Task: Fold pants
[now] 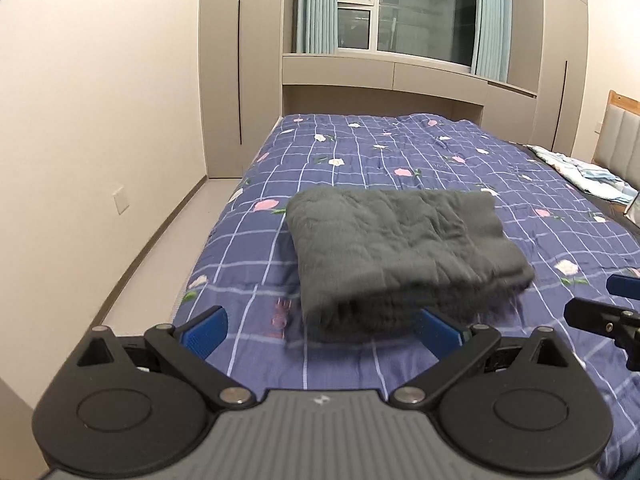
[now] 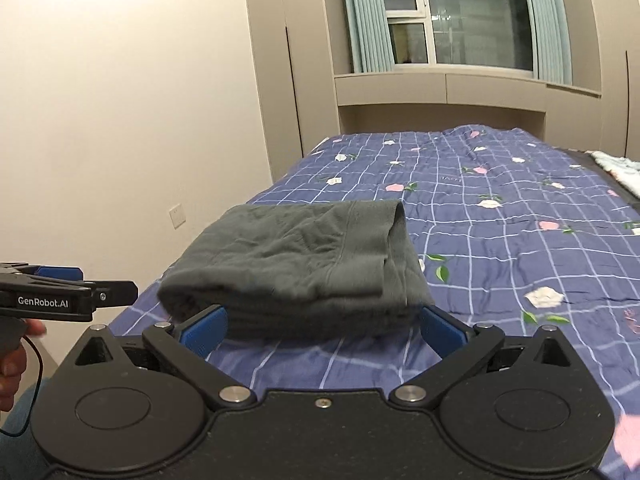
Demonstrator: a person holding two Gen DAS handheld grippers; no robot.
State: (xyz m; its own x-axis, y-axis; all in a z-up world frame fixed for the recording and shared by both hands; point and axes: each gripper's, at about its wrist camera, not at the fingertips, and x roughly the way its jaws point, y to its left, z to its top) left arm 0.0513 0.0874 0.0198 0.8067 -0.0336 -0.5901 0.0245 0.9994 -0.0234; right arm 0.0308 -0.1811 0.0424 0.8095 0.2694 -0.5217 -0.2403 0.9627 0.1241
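Note:
Dark grey pants (image 1: 400, 248) lie folded into a thick rectangular bundle on the blue checked floral quilt (image 1: 400, 152). They also show in the right wrist view (image 2: 296, 268), waistband edge to the right. My left gripper (image 1: 322, 330) is open and empty, its blue pads just short of the bundle's near edge. My right gripper (image 2: 324, 328) is open and empty, also at the bundle's near edge. The right gripper's tip shows at the right edge of the left wrist view (image 1: 608, 308). The left gripper shows at the left of the right wrist view (image 2: 68, 296).
The bed's left edge (image 1: 208, 256) drops to a floor strip beside a cream wall. Wardrobes and a window stand beyond the bed. A light blue cloth (image 1: 580, 170) lies at the bed's far right near a padded headboard (image 1: 624, 136).

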